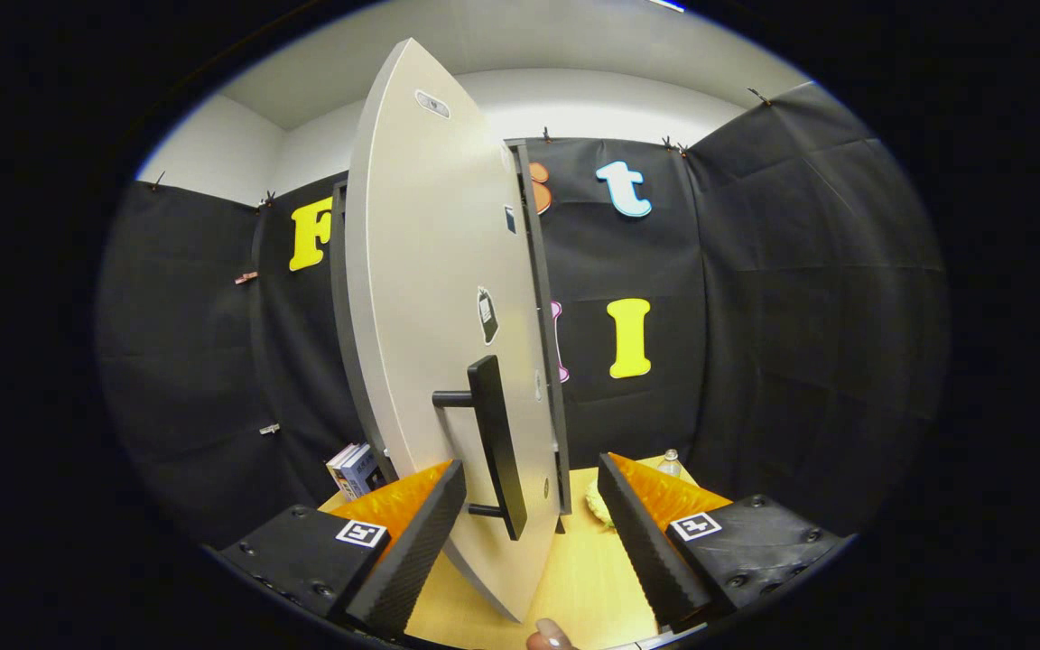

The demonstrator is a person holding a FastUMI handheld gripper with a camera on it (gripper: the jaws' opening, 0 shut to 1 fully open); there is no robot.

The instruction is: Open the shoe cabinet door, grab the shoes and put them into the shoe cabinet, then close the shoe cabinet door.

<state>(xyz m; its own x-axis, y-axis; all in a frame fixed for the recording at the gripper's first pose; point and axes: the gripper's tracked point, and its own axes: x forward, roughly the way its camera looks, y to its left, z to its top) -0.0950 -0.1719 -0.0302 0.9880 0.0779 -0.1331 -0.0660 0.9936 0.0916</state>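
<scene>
Grey door stands swung out at centre frame, its handle between the spread fingers of the hand-held gripper, which touch nothing. Whether shoes are stowed I cannot tell; opening or closing seems underway above the tabletop.

The open door hides the cabinet's inside. Books, a bottle and a yellowish thing on the surface show only partly.

I saw a few books standing on the wooden surface, and a clear bottle stood near a pale yellow-green object farther across.
</scene>
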